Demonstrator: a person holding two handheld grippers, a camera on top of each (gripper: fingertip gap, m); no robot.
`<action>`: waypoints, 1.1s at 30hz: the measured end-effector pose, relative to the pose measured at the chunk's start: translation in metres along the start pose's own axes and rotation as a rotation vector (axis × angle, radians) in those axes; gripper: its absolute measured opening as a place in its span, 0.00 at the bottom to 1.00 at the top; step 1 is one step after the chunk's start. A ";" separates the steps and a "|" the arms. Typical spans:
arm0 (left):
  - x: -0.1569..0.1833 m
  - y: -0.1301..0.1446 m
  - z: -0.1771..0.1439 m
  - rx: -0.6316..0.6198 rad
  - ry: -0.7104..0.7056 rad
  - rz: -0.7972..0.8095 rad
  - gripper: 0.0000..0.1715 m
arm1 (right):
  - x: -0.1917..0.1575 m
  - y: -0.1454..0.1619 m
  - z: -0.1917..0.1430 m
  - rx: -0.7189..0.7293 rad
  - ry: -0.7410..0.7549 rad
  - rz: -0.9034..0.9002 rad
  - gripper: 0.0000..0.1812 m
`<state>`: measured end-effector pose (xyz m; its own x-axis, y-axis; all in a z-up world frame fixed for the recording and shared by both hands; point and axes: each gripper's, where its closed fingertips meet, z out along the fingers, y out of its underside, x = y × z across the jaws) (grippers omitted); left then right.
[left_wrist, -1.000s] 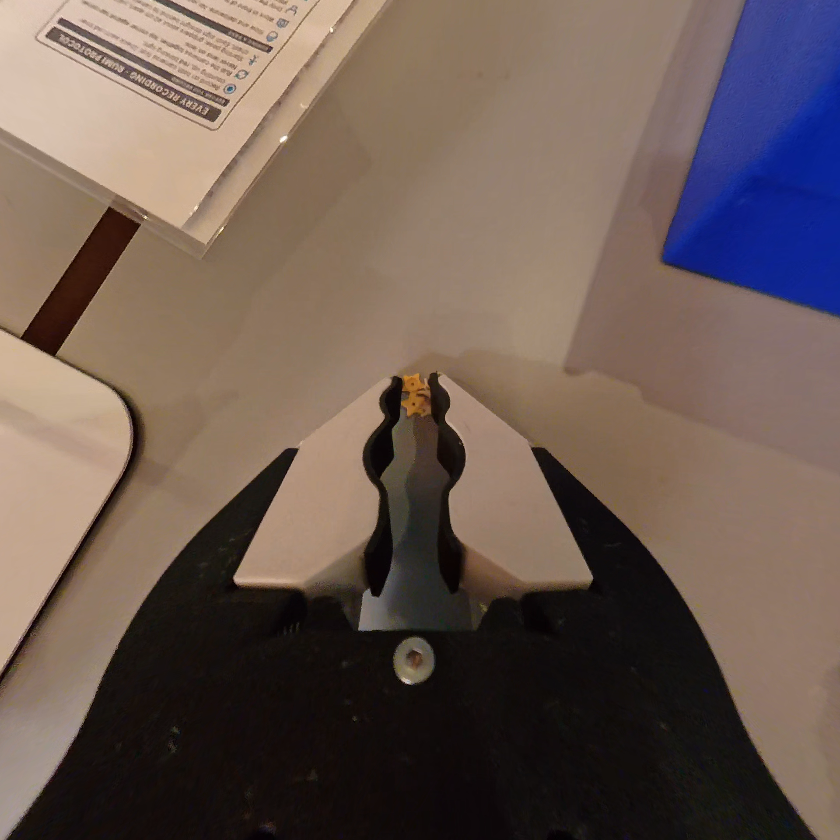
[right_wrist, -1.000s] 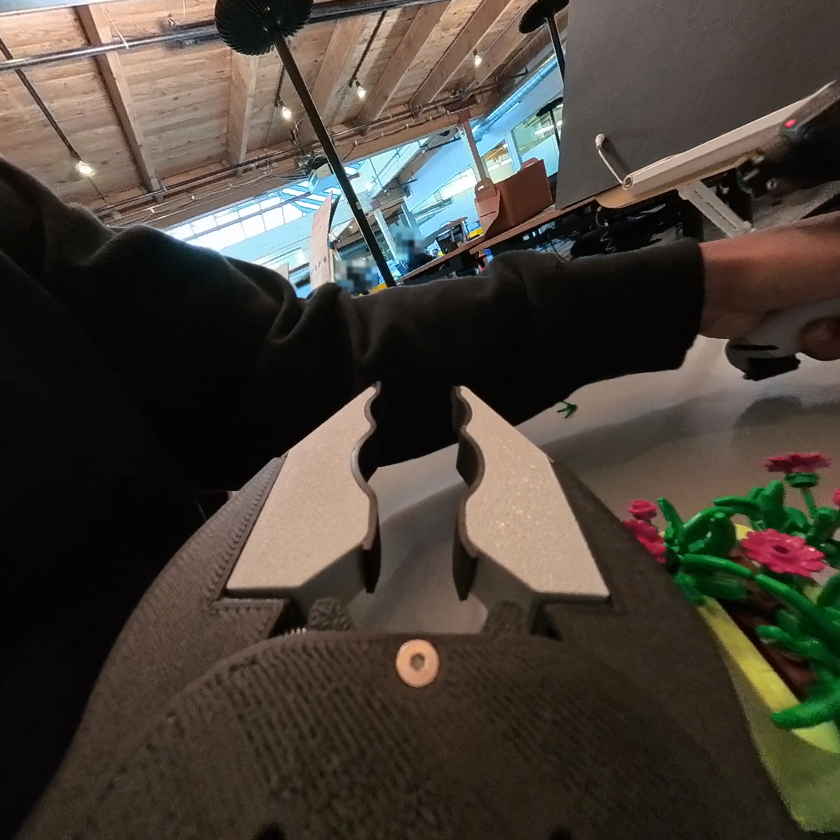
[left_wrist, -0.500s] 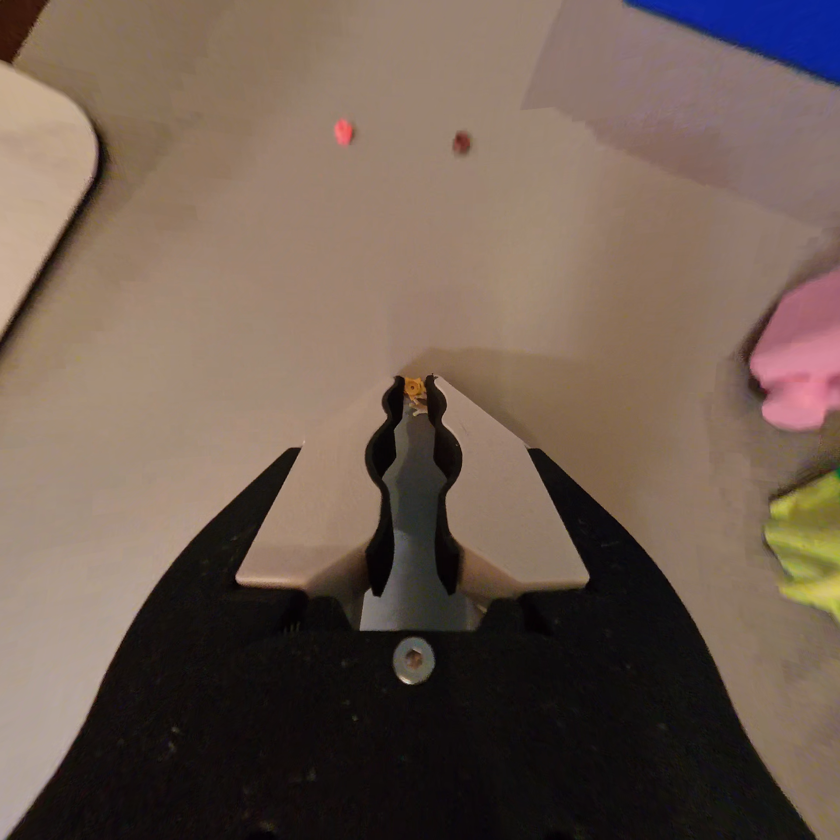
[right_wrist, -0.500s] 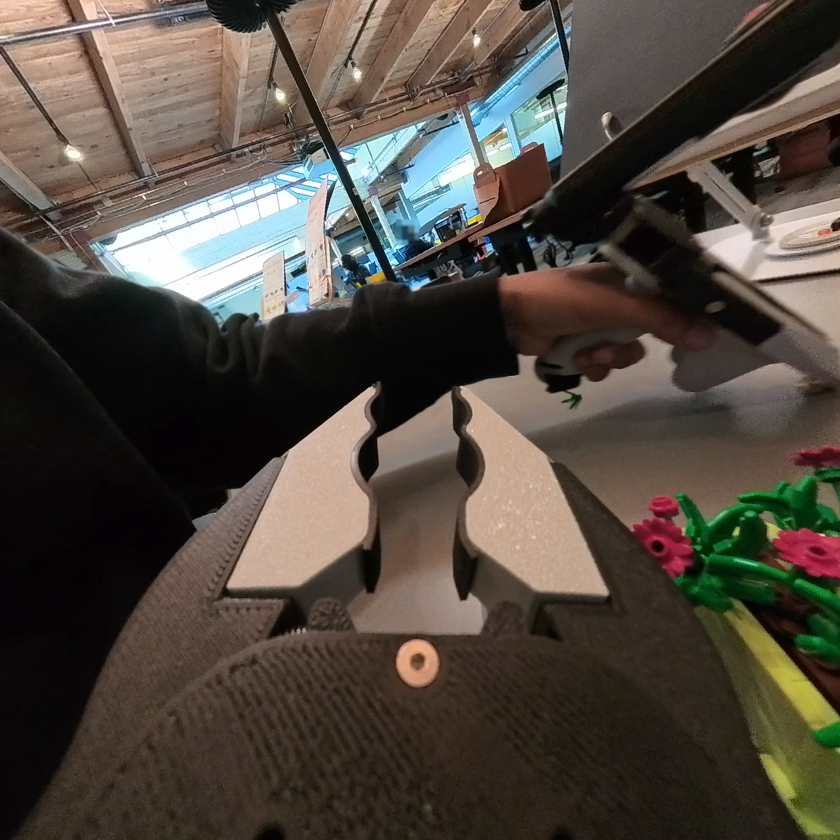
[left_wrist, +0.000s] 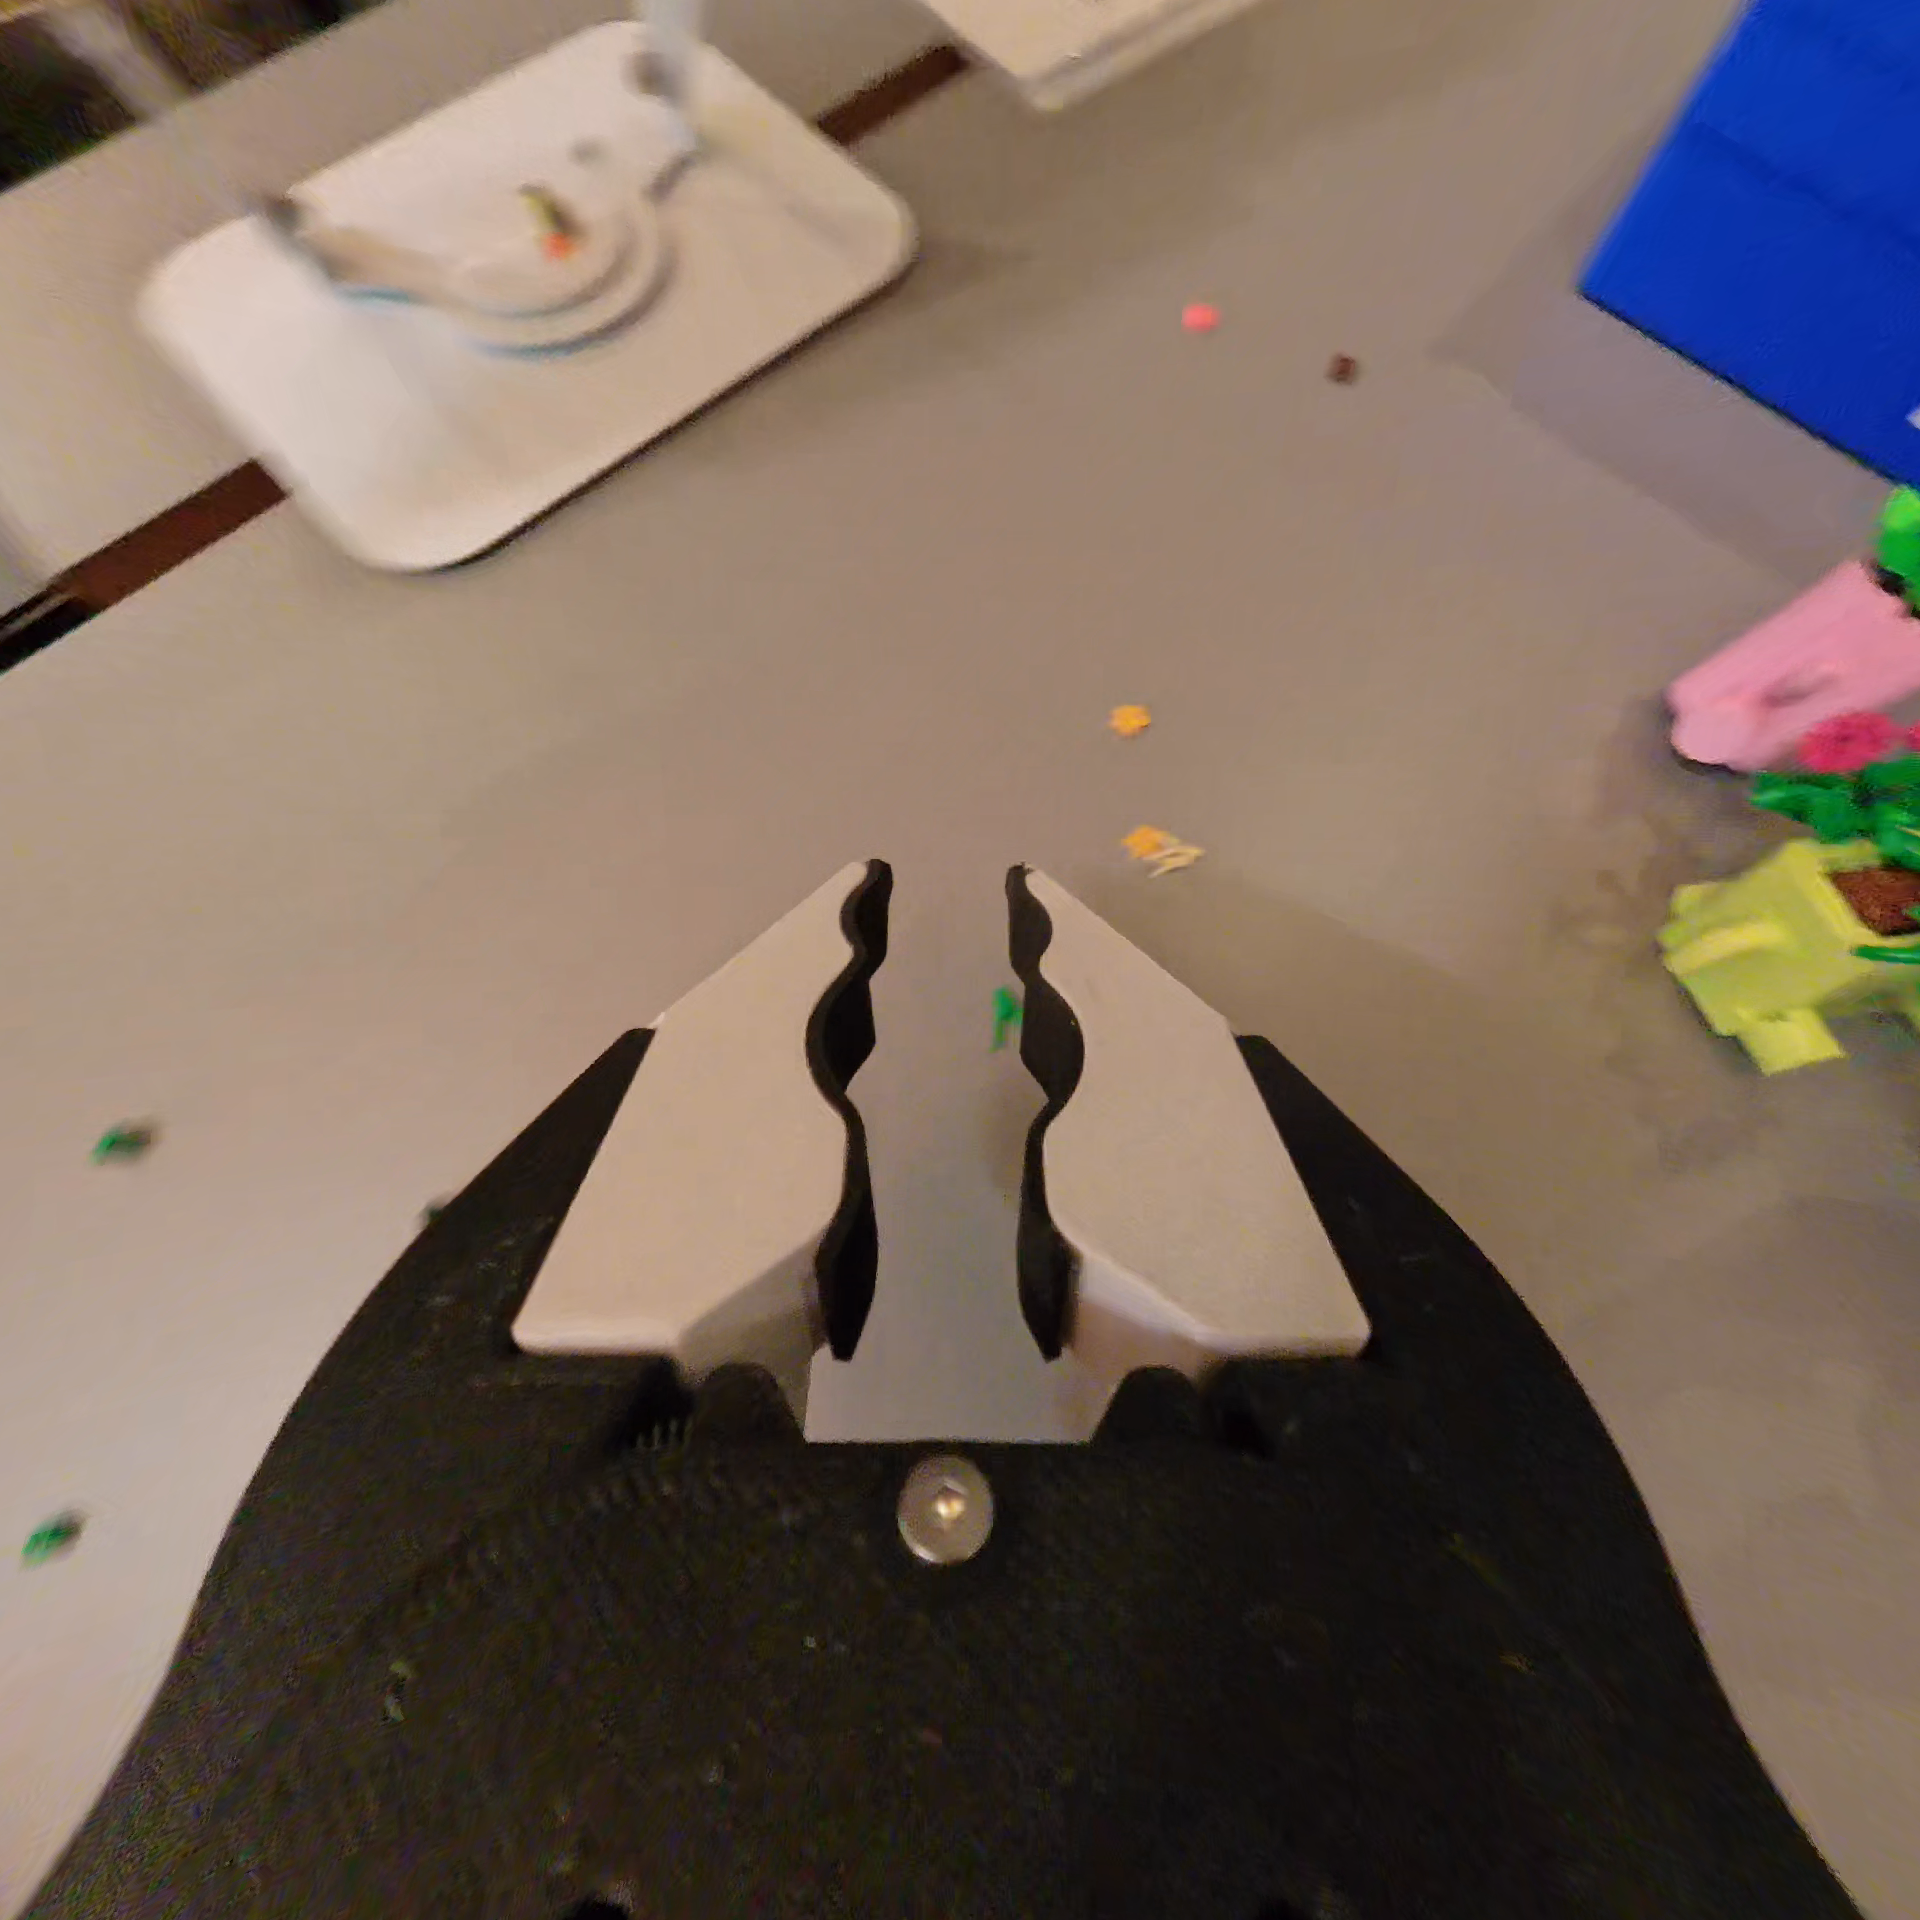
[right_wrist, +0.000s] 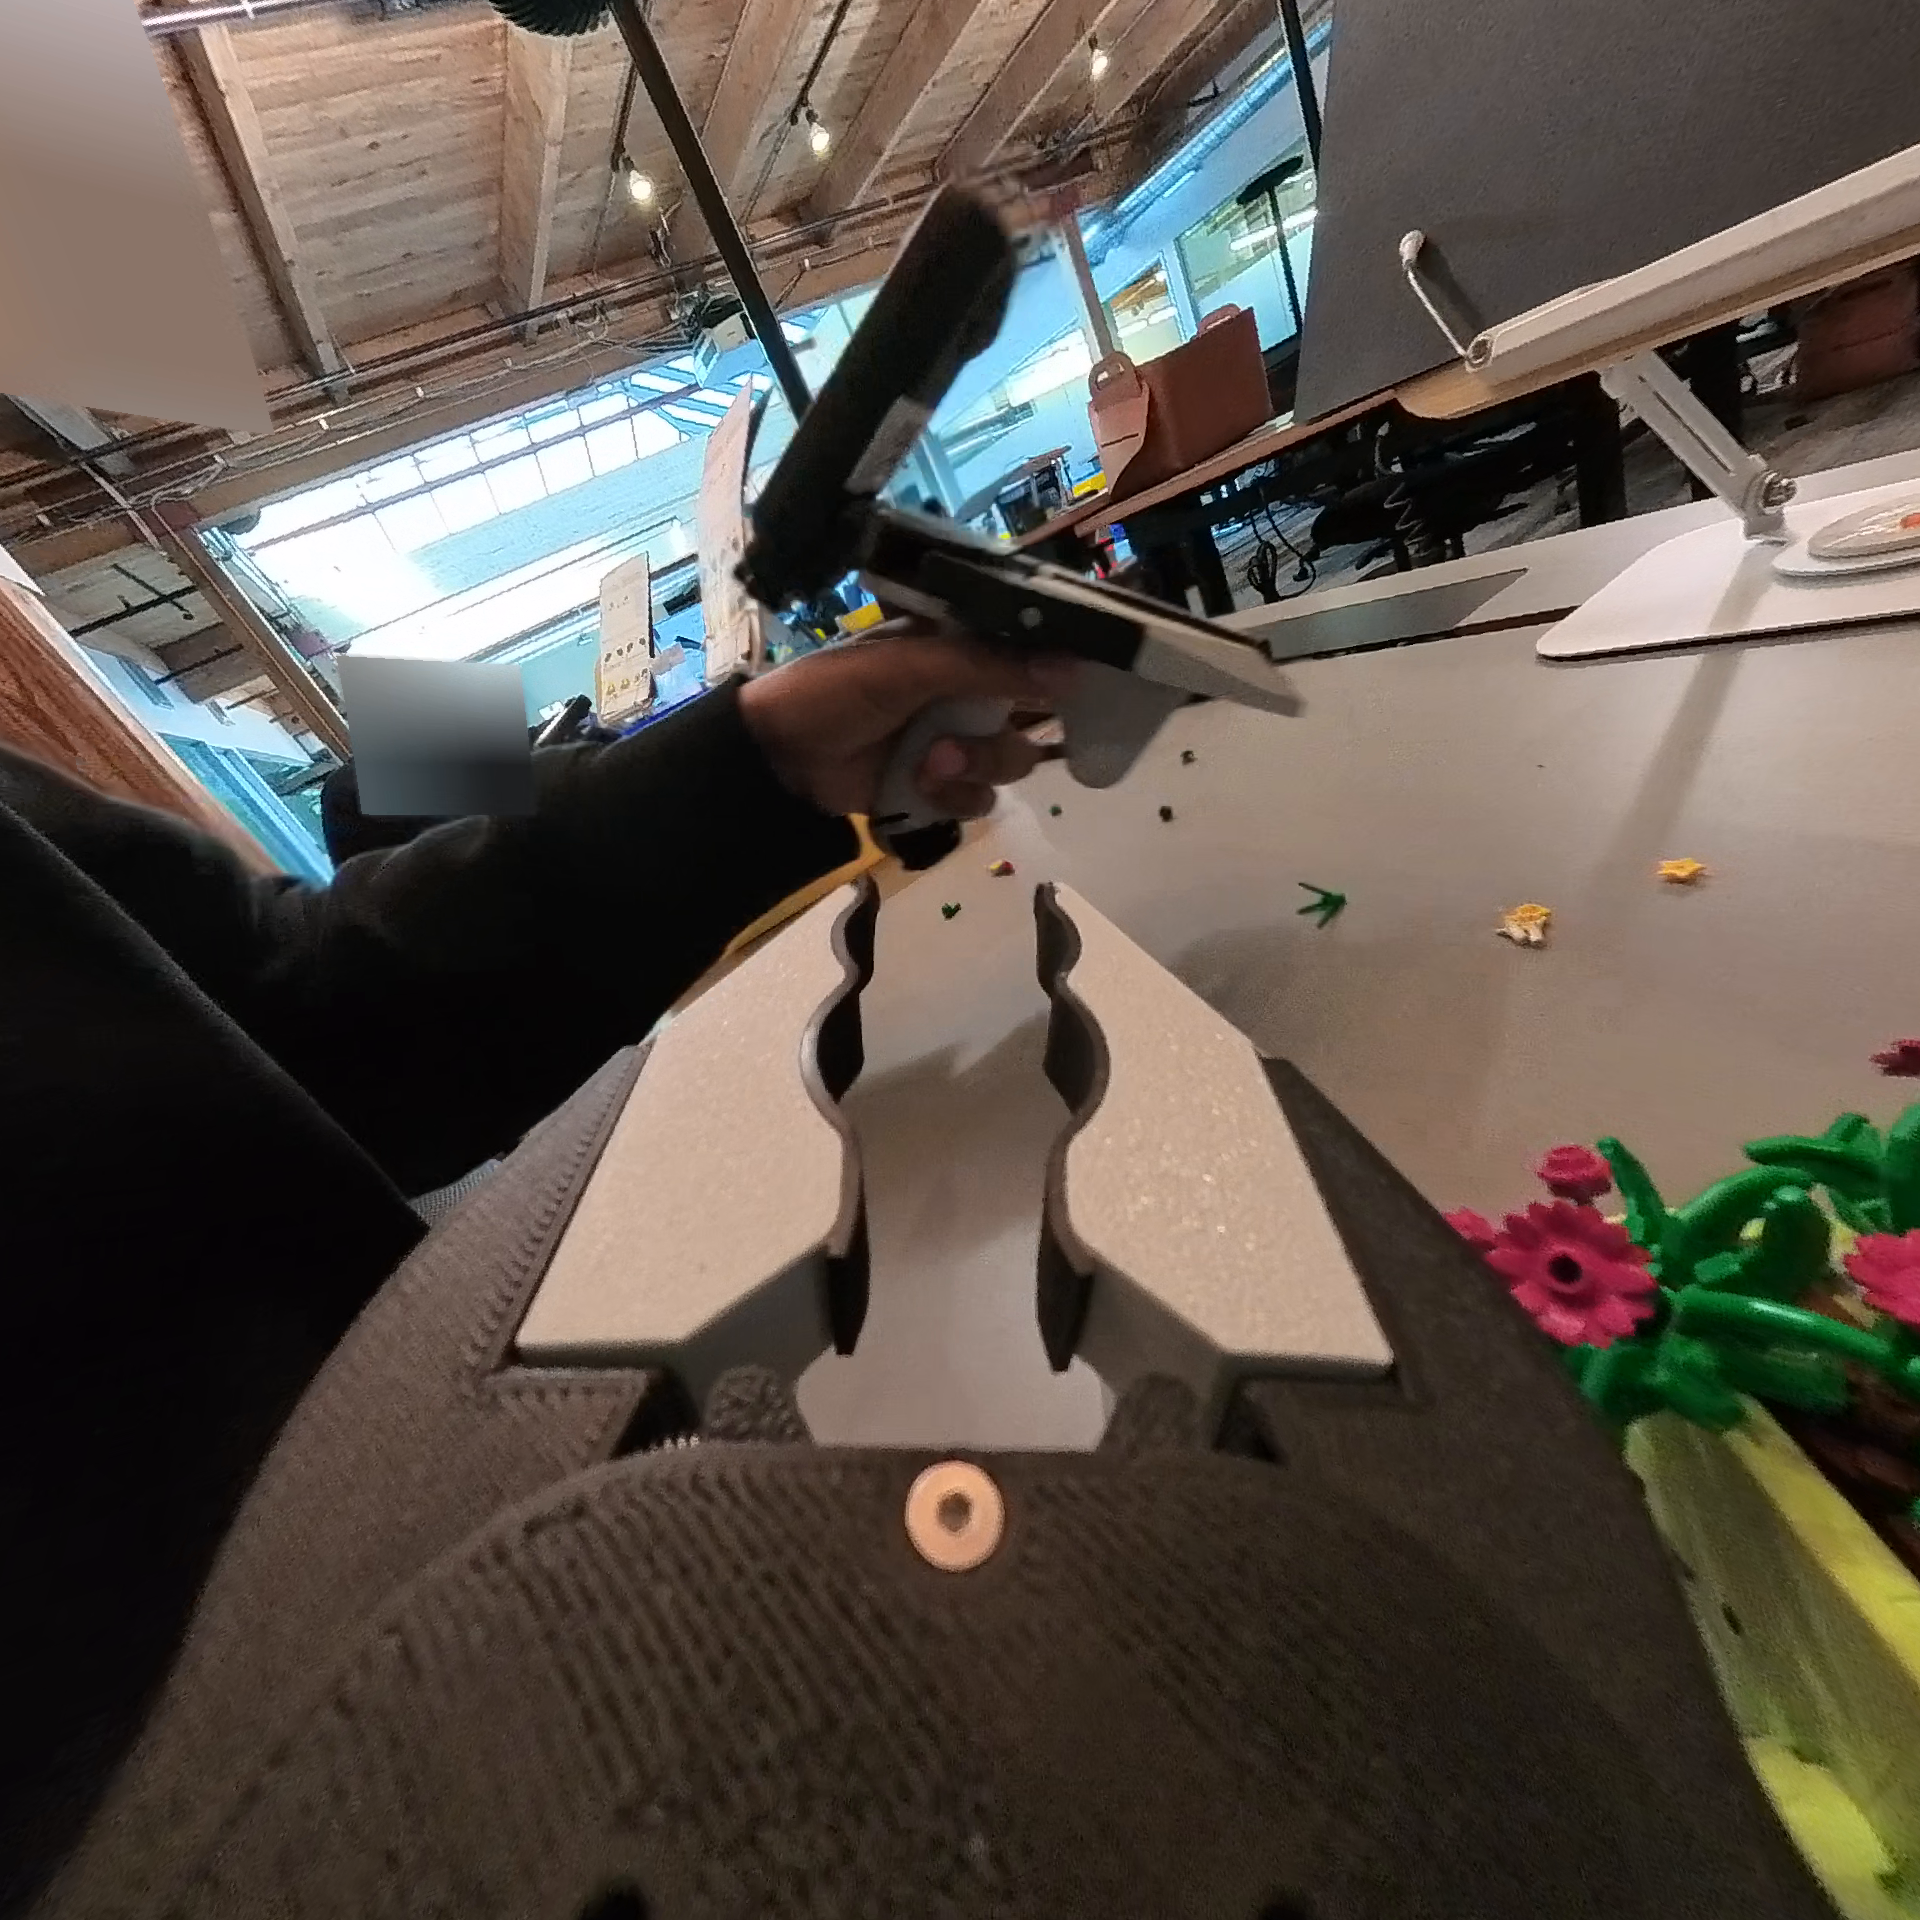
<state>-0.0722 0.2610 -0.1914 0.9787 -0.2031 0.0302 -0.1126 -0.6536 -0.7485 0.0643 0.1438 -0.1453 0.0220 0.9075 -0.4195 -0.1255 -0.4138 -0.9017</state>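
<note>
Your left gripper (left_wrist: 945, 883) hangs above the grey worktop (left_wrist: 520, 831) with its jaws parted by a moderate gap and nothing between them. The nearest loose part is a small green sprig (left_wrist: 1003, 1018), seen through the gap hard against the inner edge of the right-hand jaw; whether it lies directly beneath the tips cannot be told. Ahead and to the right of the tips lies an orange-and-cream flower piece (left_wrist: 1162, 850), near but apart from them, and a second orange flower piece (left_wrist: 1129, 720) lies farther along the same line. A pink bit (left_wrist: 1199, 317) and a dark bit (left_wrist: 1342, 366) lie well beyond, near a blue box (left_wrist: 1766, 260). At far left stands a white tray (left_wrist: 416, 436) bearing a plate; at the right edge sit a pink block (left_wrist: 1787, 665) and a lime-green planter (left_wrist: 1766, 956) holding green stems and magenta flowers. Your right gripper (right_wrist: 956, 904) is also empty, its jaws parted about as widely, and it sits low beside the same planter (right_wrist: 1766, 1579), which lies just to its right. Across the right wrist view your hand (right_wrist: 862, 727) holds the left gripper above the worktop; the left jaws are the nearer pair to the orange pieces, which in this view lie well off to the right.
</note>
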 end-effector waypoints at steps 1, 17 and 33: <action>-0.016 0.006 -0.011 0.016 -0.049 -0.047 0.13 | 0.000 0.000 0.000 0.000 0.000 -0.004 0.16; -0.128 0.157 -0.101 -0.042 -0.427 -0.267 0.15 | -0.004 0.004 0.008 -0.021 0.000 -0.047 0.16; -0.137 0.155 -0.076 -0.055 -0.408 -0.285 0.04 | -0.003 0.002 0.007 -0.006 -0.009 -0.024 0.15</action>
<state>-0.2364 0.1318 -0.2615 0.9580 0.2836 -0.0416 0.1706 -0.6809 -0.7122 0.0574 0.1406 -0.1447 0.0157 0.9177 -0.3970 -0.1190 -0.3926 -0.9120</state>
